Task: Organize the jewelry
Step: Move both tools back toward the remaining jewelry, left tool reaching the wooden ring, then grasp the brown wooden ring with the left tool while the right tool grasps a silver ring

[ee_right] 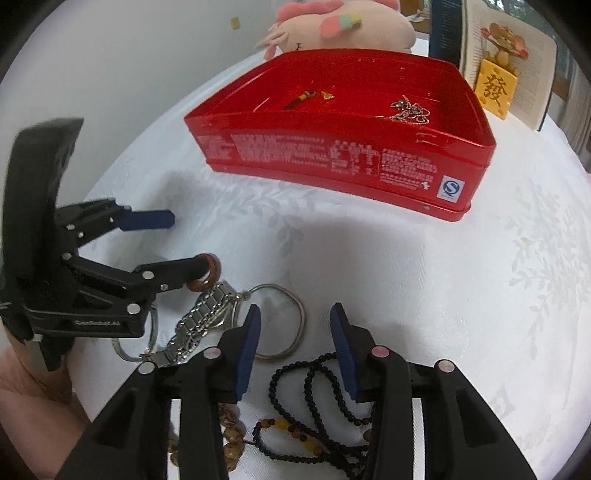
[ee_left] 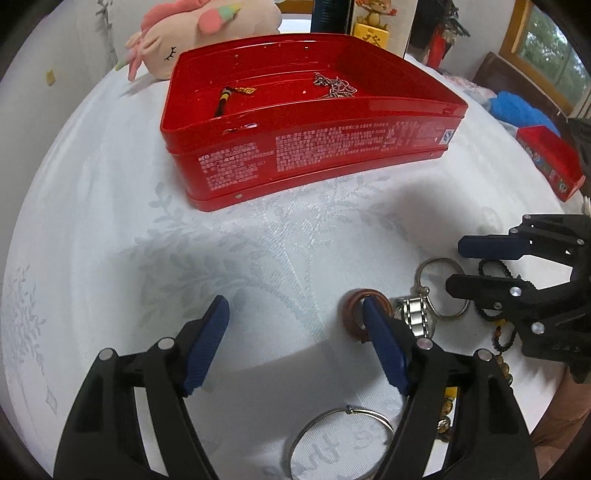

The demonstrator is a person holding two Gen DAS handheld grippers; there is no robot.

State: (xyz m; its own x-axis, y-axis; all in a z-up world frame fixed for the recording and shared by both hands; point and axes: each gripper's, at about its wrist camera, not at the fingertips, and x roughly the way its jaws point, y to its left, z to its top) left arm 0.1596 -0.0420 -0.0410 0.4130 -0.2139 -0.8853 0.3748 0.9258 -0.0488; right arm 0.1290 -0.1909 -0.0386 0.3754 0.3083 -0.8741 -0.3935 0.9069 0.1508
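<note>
An open red tin [ee_left: 295, 147] [ee_right: 332, 155] stands at the back of the white cloth, holding a silver chain [ee_left: 334, 86] [ee_right: 408, 109] and a small tasselled pendant [ee_left: 229, 98]. My left gripper [ee_left: 293, 310] [ee_right: 188, 242] is open, low over the cloth, with one fingertip poked into a brown ring [ee_left: 354, 314] [ee_right: 208, 273]. My right gripper [ee_right: 294, 314] [ee_left: 456, 266] is open too. A silver bangle [ee_right: 295, 317] [ee_left: 443, 284] has its rim between the fingers, untouched by the pads. A metal watch [ee_right: 199, 321] [ee_left: 417, 314] lies between the two grippers.
Black bead strands [ee_right: 317, 384] and wooden beads [ee_right: 229, 424] lie under my right gripper. A second silver bangle [ee_left: 340, 432] lies below my left one. A pink plush toy [ee_left: 207, 33], an open book [ee_right: 517, 74] and a red lid [ee_left: 546, 162] border the cloth.
</note>
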